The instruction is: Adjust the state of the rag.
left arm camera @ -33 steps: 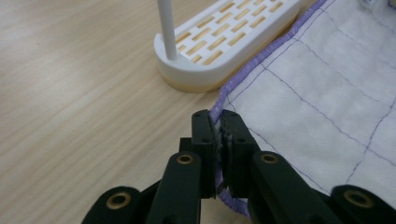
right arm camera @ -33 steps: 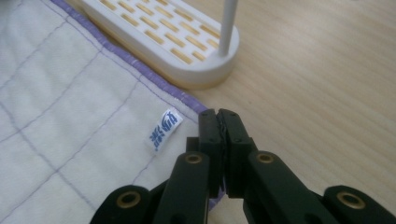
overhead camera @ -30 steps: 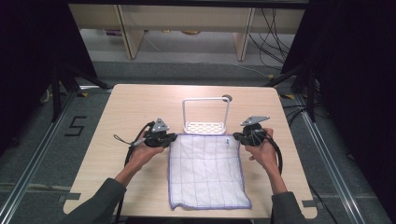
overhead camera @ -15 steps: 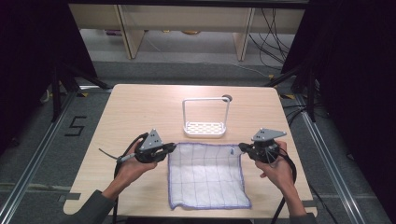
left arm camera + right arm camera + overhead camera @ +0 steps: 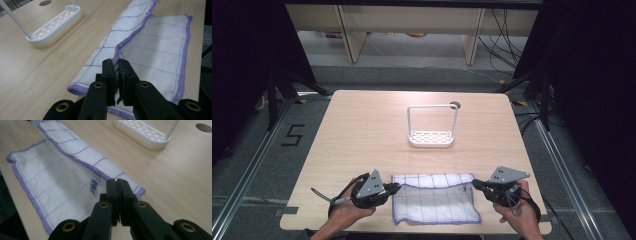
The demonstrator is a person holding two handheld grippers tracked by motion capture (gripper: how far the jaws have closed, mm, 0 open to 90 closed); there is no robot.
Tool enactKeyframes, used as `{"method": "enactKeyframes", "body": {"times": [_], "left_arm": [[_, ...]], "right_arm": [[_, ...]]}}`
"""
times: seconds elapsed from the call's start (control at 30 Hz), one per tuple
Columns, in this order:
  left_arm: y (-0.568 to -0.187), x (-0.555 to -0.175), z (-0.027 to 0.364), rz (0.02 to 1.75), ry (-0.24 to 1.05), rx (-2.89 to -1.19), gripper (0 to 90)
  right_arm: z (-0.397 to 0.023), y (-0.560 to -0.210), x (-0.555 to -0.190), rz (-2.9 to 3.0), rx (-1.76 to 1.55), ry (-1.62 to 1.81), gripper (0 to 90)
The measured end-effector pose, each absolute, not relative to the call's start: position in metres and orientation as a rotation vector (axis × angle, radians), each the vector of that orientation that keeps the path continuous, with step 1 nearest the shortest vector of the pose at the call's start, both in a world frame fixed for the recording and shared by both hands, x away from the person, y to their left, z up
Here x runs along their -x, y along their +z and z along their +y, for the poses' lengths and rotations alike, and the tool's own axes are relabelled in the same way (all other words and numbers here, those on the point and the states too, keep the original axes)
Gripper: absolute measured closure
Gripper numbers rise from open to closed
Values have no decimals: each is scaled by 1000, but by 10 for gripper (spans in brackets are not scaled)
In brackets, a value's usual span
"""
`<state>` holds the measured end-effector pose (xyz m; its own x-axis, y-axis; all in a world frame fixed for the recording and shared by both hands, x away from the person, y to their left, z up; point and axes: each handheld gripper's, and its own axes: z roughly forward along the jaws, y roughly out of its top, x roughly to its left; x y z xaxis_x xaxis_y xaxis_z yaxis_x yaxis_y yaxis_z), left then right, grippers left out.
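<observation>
A white cloth [image 5: 434, 202] with thin purple grid lines and a purple hem lies near the table's front edge, its far part folded back over itself toward me. My left gripper [image 5: 396, 188] is shut on the cloth's hem at its left corner, seen pinched between the jaws in the left gripper view [image 5: 117, 65]. My right gripper [image 5: 476, 184] is shut on the hem at the right corner [image 5: 117, 185]. The cloth [image 5: 155, 47] carries a small blue label [image 5: 93, 188] on its lower layer.
A white wire rack [image 5: 432, 126] with a slotted base stands mid-table beyond the cloth; it appears too in the left gripper view [image 5: 53, 23] and the right gripper view [image 5: 145, 133]. A round hole [image 5: 455, 105] is in the tabletop behind it. Shelving stands past the far edge.
Both grippers have drawn the cloth's far corners toward me, from beside the rack to near the front edge. The cloth now lies folded over itself.
</observation>
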<state>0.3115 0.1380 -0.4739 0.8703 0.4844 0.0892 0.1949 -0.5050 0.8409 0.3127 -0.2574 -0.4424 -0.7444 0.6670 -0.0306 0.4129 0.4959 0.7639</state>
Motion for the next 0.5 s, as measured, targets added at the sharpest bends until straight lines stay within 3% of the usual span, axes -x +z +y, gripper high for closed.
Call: {"method": "enactKeyframes", "body": {"times": [0.5], "left_arm": [[-489,-278,139,438,351,-2156,823]], "right_arm": [[-254,-453,-273,2476,-834,1038,888]]}}
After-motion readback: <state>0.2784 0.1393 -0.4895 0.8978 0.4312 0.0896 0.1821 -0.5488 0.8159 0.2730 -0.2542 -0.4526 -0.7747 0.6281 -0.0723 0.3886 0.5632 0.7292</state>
